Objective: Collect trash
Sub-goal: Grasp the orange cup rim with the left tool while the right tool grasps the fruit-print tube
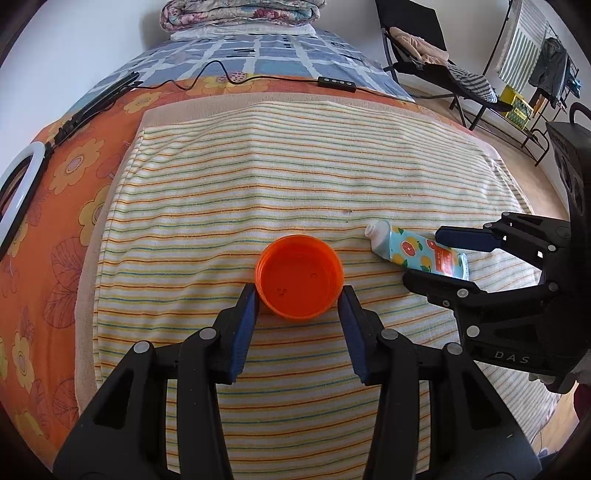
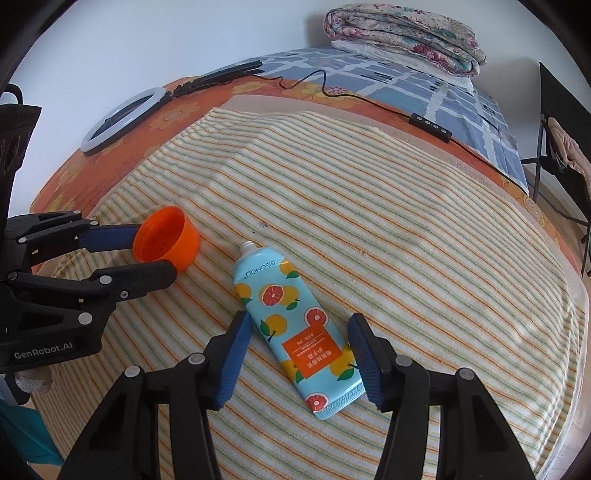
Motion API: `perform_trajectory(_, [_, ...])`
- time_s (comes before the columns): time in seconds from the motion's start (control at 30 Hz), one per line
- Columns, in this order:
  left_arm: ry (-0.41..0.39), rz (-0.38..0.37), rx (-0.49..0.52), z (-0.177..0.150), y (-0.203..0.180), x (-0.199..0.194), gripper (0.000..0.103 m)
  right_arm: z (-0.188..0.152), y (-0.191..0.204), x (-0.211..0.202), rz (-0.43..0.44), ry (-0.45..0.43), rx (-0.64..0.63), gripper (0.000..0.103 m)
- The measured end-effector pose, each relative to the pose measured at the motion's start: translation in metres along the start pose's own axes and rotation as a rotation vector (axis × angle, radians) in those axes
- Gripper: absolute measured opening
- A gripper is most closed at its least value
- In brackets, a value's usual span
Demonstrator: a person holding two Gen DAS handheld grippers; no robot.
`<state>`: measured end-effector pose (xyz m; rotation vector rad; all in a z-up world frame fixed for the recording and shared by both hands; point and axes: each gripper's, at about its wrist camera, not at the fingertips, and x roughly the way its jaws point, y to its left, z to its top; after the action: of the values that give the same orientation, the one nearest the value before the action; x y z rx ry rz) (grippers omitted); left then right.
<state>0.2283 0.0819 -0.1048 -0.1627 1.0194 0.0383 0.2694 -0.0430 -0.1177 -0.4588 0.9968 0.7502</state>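
An orange plastic cap [image 1: 299, 282], hollow side up, lies on the striped towel [image 1: 295, 177]. My left gripper [image 1: 298, 291] has its blue pads against the cap's two sides; the right wrist view shows the cap [image 2: 166, 240] sitting between those fingers of the left gripper [image 2: 155, 254]. A pale blue tube with a citrus print and no cap [image 2: 291, 317] lies flat on the towel to the right. My right gripper [image 2: 299, 319] straddles the tube's lower half, open, with a gap showing on the right side. The left wrist view shows the right gripper [image 1: 423, 254] around the tube [image 1: 417, 251].
The towel covers an orange flowered sheet [image 1: 55, 221] on a bed. A ring light [image 2: 122, 122] on a folded stand lies at the far left, and its cable with a remote [image 2: 430, 127] crosses the bed's far side. Folded quilts [image 2: 402, 33] sit at the head. A folding chair [image 1: 436, 62] stands on the floor to the right.
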Motion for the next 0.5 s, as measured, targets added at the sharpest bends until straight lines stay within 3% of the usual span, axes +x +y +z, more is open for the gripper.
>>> perform_trajectory(0.03, [-0.001,0.000,0.001,0.000,0.001,0.000,0.045,0.001,0.001,0.001,-0.001,0.002,-0.007,0.055])
perform_trajectory(0.2, [-0.005,-0.001,0.001,-0.002,0.003,-0.002,0.045,0.004,-0.003,0.000,0.046,0.001,0.026,0.028])
perform_trajectory(0.3, [-0.007,0.001,0.002,-0.002,0.003,-0.004,0.045,0.004,-0.010,0.000,0.062,-0.001,0.061,0.017])
perform_trajectory(0.43, [-0.007,0.001,0.001,-0.003,0.003,-0.004,0.045,0.002,-0.011,-0.001,0.071,0.005,0.061,0.016])
perform_trajectory(0.5, [-0.007,0.001,0.002,-0.003,0.003,-0.004,0.045,0.003,-0.010,-0.001,0.061,0.009,0.061,0.025])
